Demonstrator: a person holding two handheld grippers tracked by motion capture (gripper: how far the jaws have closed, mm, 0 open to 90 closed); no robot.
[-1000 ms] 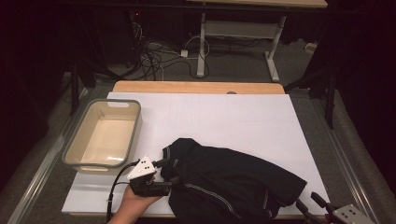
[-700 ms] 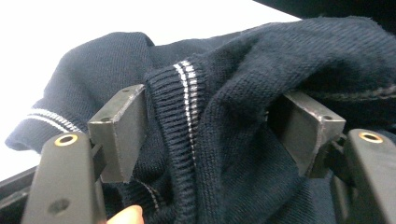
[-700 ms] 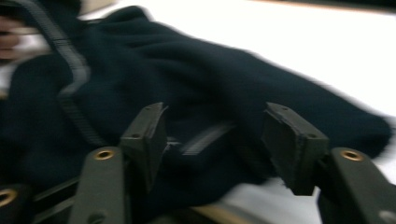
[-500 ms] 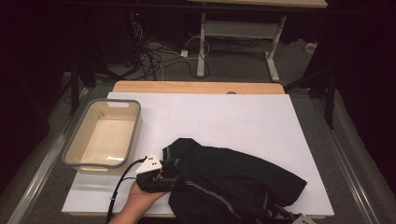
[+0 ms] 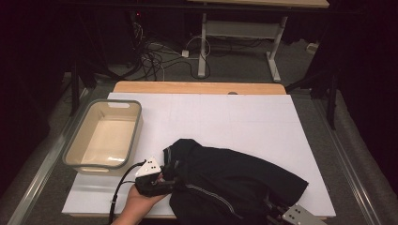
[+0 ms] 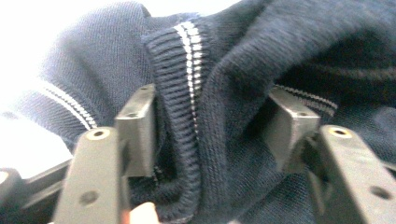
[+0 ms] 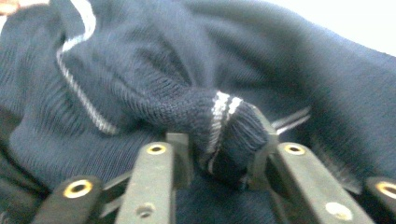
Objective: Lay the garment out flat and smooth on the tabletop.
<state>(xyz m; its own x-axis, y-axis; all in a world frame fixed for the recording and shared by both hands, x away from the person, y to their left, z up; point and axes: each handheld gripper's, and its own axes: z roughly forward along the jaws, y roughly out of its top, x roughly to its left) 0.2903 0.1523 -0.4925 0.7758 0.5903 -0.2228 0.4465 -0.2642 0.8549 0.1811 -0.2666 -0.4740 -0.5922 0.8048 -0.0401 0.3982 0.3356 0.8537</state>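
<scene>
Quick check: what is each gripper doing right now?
Left gripper: jaws apart, straddling a ribbed fold of the sweater, not clamped yet.
Right gripper: shut on the sweater's striped cuff.

Left tool (image 5: 162,180): black body w/ grey three-cornered plate on top, dark dots on it, black cable trailing toward 7 o'clock. Right tool (image 5: 277,211): same grey dotted plate. Jaws black, w/ brass-ringed screw holes; bare forearm, no sleeve.

A lab workspace — white-topped table (image 5: 244,117), tangled floor cables (image 5: 159,58), bare desk frames (image 5: 234,28) behind.
</scene>
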